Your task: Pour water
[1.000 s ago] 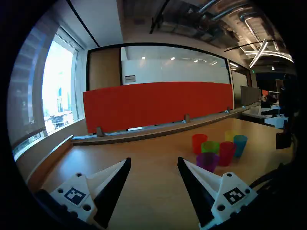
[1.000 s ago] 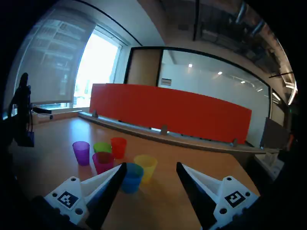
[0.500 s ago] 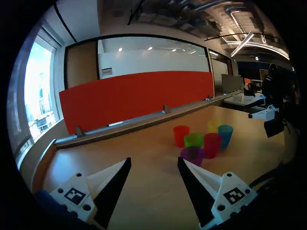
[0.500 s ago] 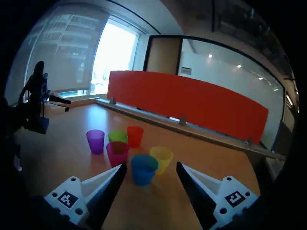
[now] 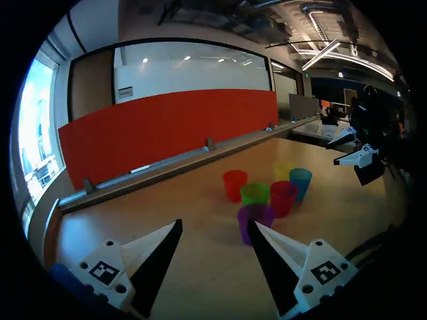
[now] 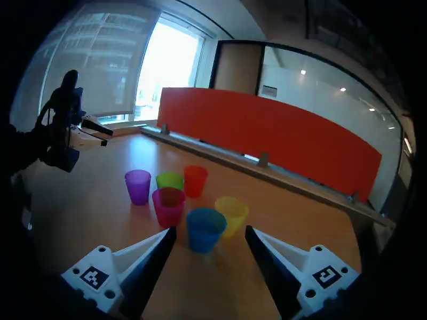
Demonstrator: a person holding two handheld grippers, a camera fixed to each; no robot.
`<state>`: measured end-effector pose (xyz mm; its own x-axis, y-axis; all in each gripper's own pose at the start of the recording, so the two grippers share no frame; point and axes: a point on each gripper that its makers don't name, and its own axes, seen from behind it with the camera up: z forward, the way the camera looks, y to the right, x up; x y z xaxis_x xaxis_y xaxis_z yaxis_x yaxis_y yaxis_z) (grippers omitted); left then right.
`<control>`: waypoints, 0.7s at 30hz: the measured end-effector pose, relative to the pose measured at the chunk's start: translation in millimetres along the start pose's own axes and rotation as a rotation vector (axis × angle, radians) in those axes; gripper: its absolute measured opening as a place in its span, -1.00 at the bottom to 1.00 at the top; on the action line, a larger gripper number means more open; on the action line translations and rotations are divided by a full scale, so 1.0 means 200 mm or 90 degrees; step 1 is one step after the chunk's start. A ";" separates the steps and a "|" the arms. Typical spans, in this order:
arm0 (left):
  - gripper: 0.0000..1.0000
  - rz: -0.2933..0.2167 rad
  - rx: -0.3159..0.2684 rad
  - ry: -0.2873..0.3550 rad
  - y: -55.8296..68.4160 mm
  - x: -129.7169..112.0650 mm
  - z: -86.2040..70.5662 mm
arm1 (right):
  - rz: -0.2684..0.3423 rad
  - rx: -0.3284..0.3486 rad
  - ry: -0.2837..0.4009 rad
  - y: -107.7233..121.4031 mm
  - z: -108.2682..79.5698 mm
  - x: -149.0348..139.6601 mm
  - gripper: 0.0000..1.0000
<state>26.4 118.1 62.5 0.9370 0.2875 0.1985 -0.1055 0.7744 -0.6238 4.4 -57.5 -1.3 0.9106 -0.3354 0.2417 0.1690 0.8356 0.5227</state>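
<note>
Left gripper (image 5: pixel 213 223): fingers wide apart, empty, over a smooth wooden table (image 5: pixel 208 272). Purple cup (image 5: pixel 255 220) just ahead, its base partly hidden by the right-hand finger. Beyond it, in a tight cluster: green cup (image 5: pixel 254 193), orange cup (image 5: pixel 235 185), pink cup (image 5: pixel 283 197), blue cup (image 5: pixel 300 181), yellow cup (image 5: pixel 283 169).

Right gripper (image 6: pixel 210 230): fingers wide apart, empty, the blue cup directly ahead between them.

All cups upright, tapered, translucent plastic. Flat red partition (image 5: pixel 160 128) along the table's far edge.

Left tongs (image 5: pixel 213 224) pointing forward, roughly level, fingers spread wide. Right tongs (image 6: pixel 210 229) same: level, fingers wide apart. Each visible far off in other's view, held aloft.
</note>
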 end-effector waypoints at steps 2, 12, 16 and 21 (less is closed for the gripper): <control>0.79 0.004 -0.016 -0.009 0.02 0.00 0.04 | -0.004 0.006 -0.006 -0.01 0.01 -0.01 1.00; 0.79 0.026 -0.072 -0.038 0.07 0.04 0.22 | -0.021 0.030 -0.030 -0.04 0.06 -0.07 1.00; 0.79 0.042 -0.090 -0.048 0.09 0.05 0.27 | -0.024 0.036 -0.036 -0.05 0.08 -0.07 1.00; 0.79 0.055 -0.119 -0.059 0.13 0.07 0.34 | -0.026 0.041 -0.043 -0.05 0.11 -0.09 1.00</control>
<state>14.1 180.1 101.2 0.8916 0.4053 0.2020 -0.1117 0.6291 -0.7692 -21.8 -70.4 7.4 0.8752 -0.3997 0.2726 0.1794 0.7914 0.5844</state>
